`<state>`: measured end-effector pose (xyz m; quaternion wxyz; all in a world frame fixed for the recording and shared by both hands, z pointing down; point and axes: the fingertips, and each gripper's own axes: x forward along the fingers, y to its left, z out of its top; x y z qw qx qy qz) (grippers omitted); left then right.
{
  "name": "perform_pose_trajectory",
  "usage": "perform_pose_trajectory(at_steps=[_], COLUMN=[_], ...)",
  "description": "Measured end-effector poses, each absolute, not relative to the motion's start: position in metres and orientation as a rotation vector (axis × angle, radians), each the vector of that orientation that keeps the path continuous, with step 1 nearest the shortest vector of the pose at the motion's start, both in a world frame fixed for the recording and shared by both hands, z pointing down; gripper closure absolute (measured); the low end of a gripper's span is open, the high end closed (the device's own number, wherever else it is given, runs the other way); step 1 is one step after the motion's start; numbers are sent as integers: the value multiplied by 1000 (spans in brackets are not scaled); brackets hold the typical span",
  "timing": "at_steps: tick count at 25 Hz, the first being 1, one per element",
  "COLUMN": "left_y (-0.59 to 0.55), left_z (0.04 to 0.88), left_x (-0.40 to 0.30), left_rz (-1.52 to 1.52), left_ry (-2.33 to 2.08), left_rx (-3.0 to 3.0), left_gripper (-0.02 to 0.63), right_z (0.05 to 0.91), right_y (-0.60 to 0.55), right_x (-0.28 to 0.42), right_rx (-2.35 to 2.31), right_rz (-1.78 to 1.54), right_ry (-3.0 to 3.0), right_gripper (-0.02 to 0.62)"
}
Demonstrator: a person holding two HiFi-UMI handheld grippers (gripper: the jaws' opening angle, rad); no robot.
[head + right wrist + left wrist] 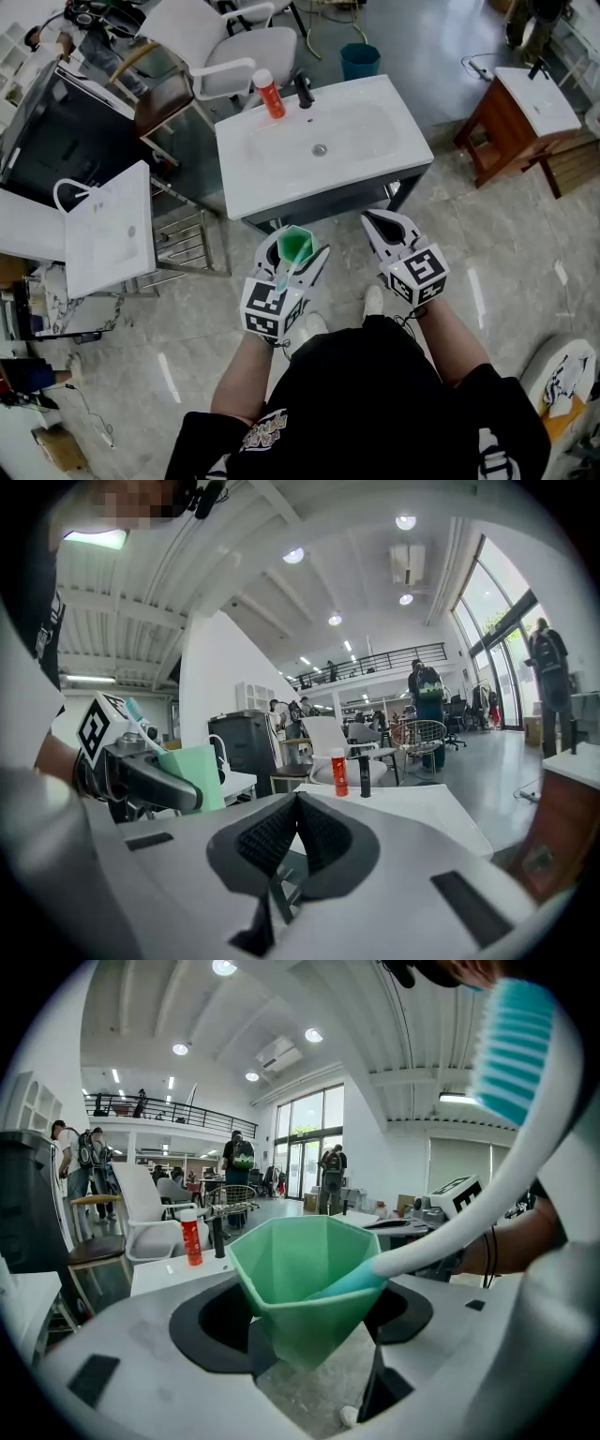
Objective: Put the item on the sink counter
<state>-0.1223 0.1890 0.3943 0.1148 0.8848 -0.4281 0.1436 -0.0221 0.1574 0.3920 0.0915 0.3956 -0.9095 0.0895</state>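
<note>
Green and faceted, a plastic cup (300, 1279) sits clamped between the fingers of the left gripper (296, 255), which stand wide around its tapering, many-sided wall. The dark curved pads press its sides and its open mouth faces up. A toothbrush (469, 1221) leans inside it, with a smooth white handle, a teal lower end and teal-and-white bristles rising above and behind the fingers. The cup hangs over the floor (487, 244), short of the sink.

To that gripper's right, the right gripper (296, 806) has its ribbed black fingers pressed together with nothing between them.

Ahead of both pairs of fingers stands the glossy white bench (394, 141), rectangular with rounded corners and a shallow oval basin (352, 127) sunk in its middle. Its near edge lies just beyond the fingertips, with broad flat rims left and right of the basin. At the far edge, well beyond the fingers, an orange bottle (269, 94) with a white cap leans beside a black tap (303, 91).
</note>
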Motion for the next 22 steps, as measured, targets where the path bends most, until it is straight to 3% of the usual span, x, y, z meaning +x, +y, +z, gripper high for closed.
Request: perform_pose_trajectory(at_steps=[22], left_y=[148], left_z=[401], left_x=[-51], left_rz=[400], left_ry=[-1337], left_rx=[2517], left_gripper=[278], right_z=[398], right_y=[106], right_x=[45], right_rx=[1069], right_rz=[267], right_ry=[-2741], right_gripper=[541])
